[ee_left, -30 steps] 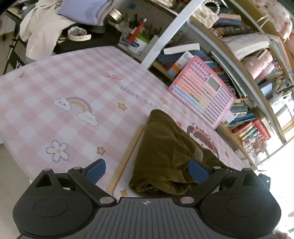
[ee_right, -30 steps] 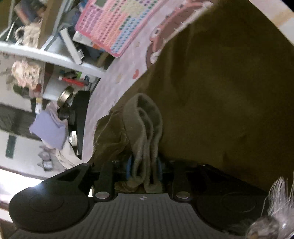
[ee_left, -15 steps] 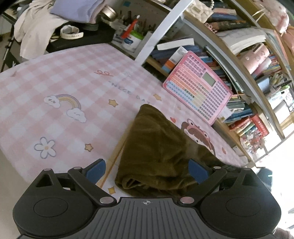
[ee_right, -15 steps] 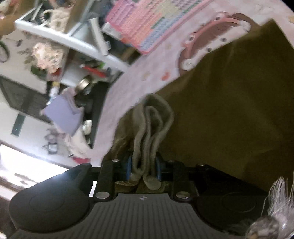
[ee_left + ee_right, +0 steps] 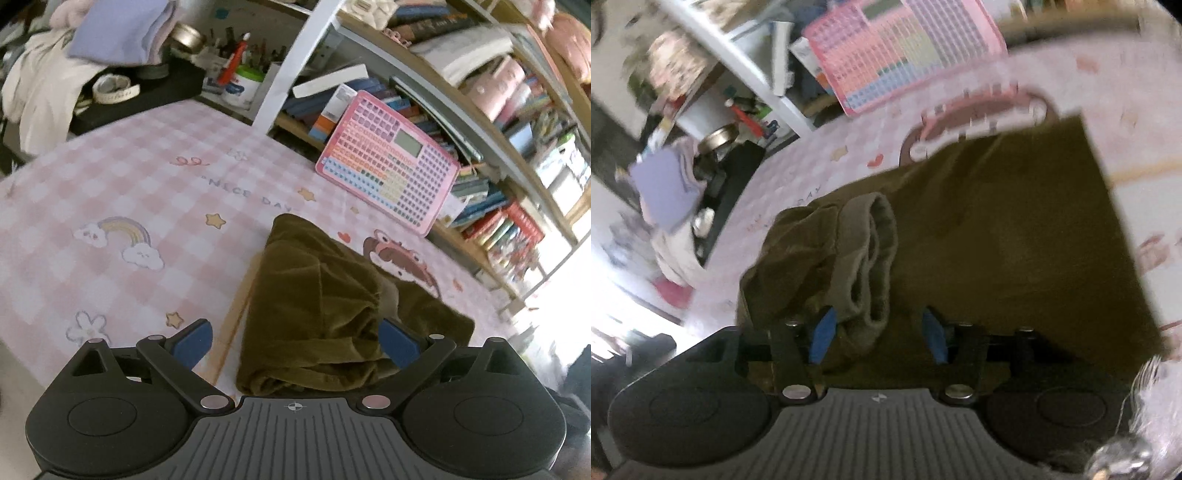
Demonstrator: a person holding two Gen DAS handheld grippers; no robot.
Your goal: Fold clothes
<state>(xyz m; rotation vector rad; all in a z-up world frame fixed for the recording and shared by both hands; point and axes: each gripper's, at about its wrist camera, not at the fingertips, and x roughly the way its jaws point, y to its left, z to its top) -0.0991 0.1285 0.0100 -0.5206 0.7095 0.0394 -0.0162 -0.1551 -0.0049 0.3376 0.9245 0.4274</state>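
An olive-brown garment [image 5: 314, 295] lies folded on the pink checked sheet [image 5: 110, 192]. My left gripper [image 5: 295, 343] hangs open over its near end, and the blue pads [image 5: 192, 343] stand wide on either side of the cloth without touching it. In the right wrist view the same garment [image 5: 997, 229] fills the middle. Its ribbed waistband [image 5: 871, 251] is bunched between the jaws of my right gripper [image 5: 878, 336]. Those jaws are opening. The band leans toward the left pad and a gap shows at the right pad.
A pink toy keyboard [image 5: 388, 158] leans against the bookshelf [image 5: 498, 110] at the far edge of the bed. A white post [image 5: 291, 62] rises beside it. Piled clothes [image 5: 122, 33] and jars sit on a black stand at the back left.
My right gripper was shut on the ribbed waistband and its jaws have now parted. It has also lifted and rolled. The garment's near end has settled flatter under my left gripper.
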